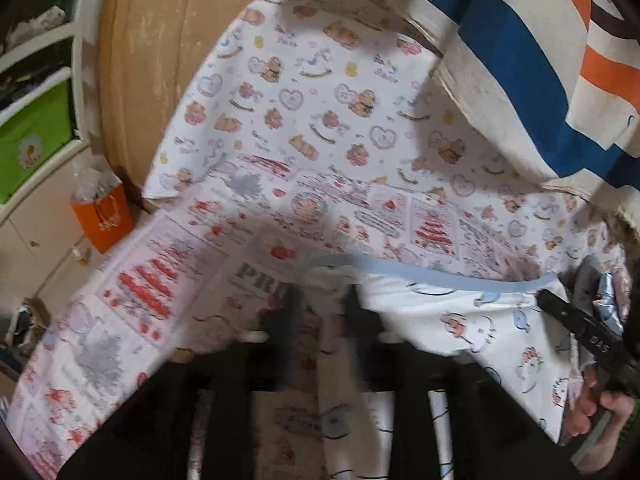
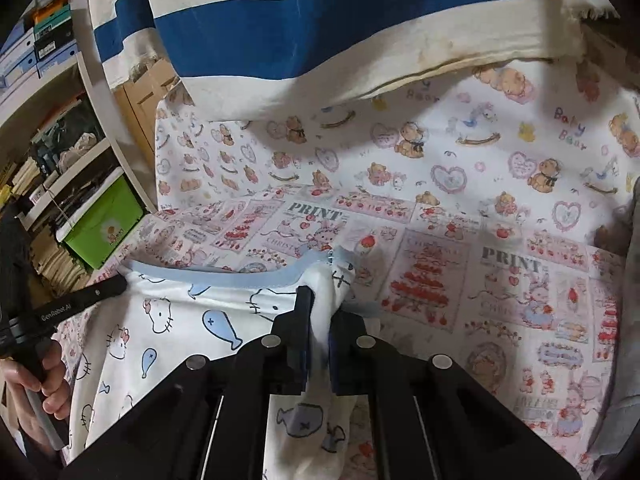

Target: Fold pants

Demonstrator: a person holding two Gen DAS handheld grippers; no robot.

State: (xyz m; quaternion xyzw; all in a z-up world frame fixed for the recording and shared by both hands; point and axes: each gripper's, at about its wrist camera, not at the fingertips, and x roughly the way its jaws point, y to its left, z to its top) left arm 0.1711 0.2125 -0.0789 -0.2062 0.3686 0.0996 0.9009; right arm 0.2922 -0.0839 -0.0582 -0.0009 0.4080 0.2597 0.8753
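Best done by keeping both waistband corners level and taut, carrying them over together so the pants [image 2: 160, 328] fold flat instead of bunching; judged from the lifted cloth, a fold or spread in mid-carry.

Nearest, right gripper [image 2: 318, 344]: fingers nearly closed, white cloth pinched between them just below the blue waistband [image 2: 224, 276], a tail of fabric hanging down under the jaws. Firm hold, by the look of the gathered folds.

Left gripper [image 1: 320, 304]: blurred in its own view, fingers a little apart, waistband end bunched right at the tips. Probably gripped, but cannot tell for sure. Seen from the right wrist view, its tip meets the other waistband corner.

Between the two, pants hanging as a white sheet printed with cats and blue whales, waistband stretched in a shallow arc.

Beyond, pink printed sheet [image 2: 460, 264] covering the bed, then bear-print cloth [image 2: 440, 152], then a blue-striped pillow [image 2: 320, 32] at the back.
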